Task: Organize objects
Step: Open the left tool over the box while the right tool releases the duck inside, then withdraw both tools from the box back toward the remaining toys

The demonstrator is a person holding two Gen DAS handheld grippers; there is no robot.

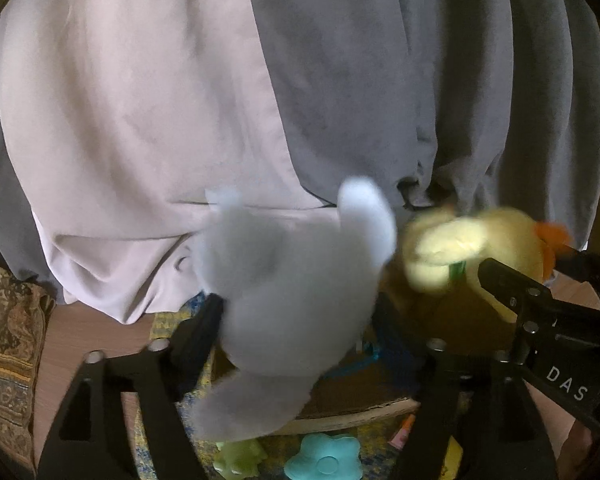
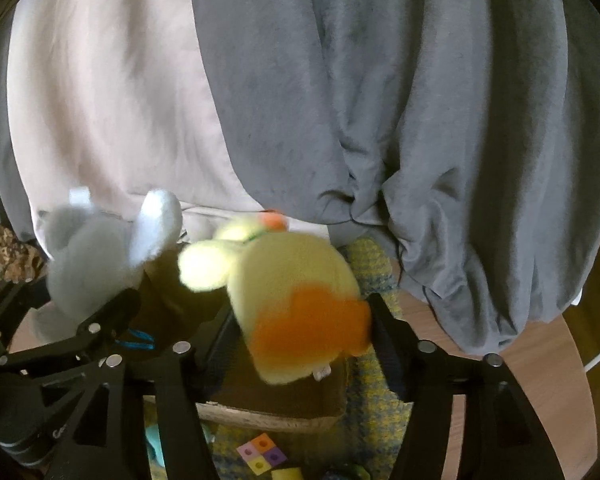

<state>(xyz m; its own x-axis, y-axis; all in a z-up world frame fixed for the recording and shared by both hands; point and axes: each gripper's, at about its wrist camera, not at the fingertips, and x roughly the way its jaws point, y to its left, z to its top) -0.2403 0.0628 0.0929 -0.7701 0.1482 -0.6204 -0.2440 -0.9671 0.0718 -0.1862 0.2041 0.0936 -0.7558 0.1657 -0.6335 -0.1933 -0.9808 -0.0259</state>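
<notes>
My left gripper (image 1: 300, 312) is shut on a white-grey plush toy (image 1: 296, 280) and holds it above a cardboard box (image 1: 352, 408). My right gripper (image 2: 300, 320) is shut on a yellow plush duck (image 2: 292, 280) with orange feet, held over the same box (image 2: 276, 412). In the left wrist view the duck (image 1: 480, 248) and the right gripper (image 1: 540, 312) are at the right. In the right wrist view the white plush (image 2: 100, 248) and the left gripper (image 2: 100, 320) are at the left. Both toys are blurred.
The box stands on a yellow-blue woven mat (image 2: 374, 268) on a wooden floor (image 2: 540, 360). A teal flower toy (image 1: 324, 460), a green toy (image 1: 240, 460) and a coloured peg block (image 2: 262, 454) lie in front of the box. Grey and pink bedding (image 1: 220, 100) hangs behind. A patterned cushion (image 1: 8, 340) is at the left.
</notes>
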